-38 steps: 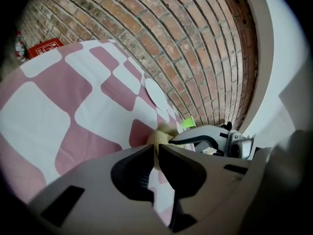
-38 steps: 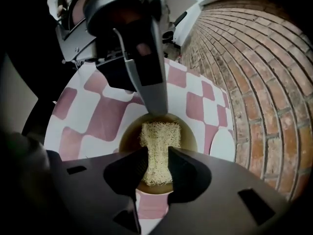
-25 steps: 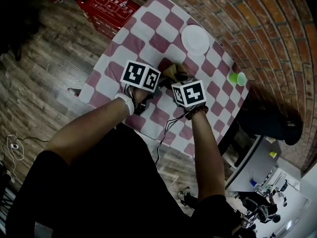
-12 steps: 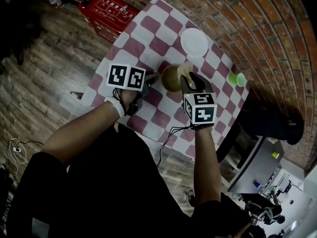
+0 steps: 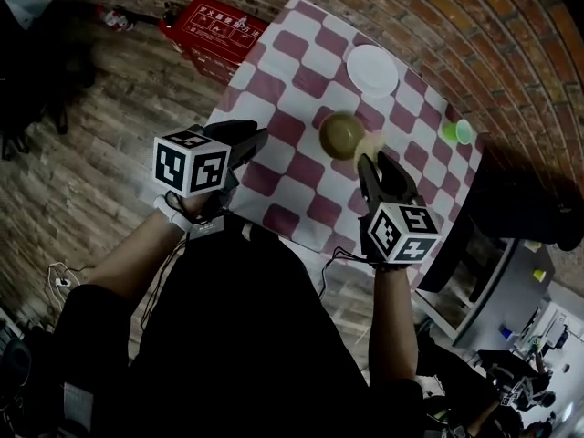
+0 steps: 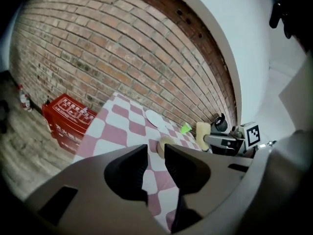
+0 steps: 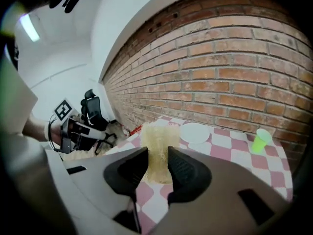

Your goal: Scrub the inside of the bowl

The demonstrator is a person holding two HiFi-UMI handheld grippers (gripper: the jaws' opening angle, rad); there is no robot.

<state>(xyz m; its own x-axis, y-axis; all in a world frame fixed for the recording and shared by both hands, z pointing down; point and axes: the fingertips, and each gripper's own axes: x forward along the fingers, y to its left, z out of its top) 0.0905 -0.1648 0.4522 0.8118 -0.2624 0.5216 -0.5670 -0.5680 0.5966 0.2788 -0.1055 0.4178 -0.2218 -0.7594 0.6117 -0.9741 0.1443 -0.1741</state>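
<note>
Jutting lengthwise from right claw (image 7: 157,156), scrubber (image 7: 157,136) tip near upright bowl (image 5: 341,135)

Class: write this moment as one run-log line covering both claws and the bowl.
left claw: open, empty | right claw: shut on scrub pad | bowl: on table

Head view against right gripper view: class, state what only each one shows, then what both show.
Only the head view: the bowl. Only the right gripper view: the ceiling light, and the right gripper with its jaws clamped on the yellow scrub pad. Both: the checked table, white plate, green cup and brick wall.
</note>
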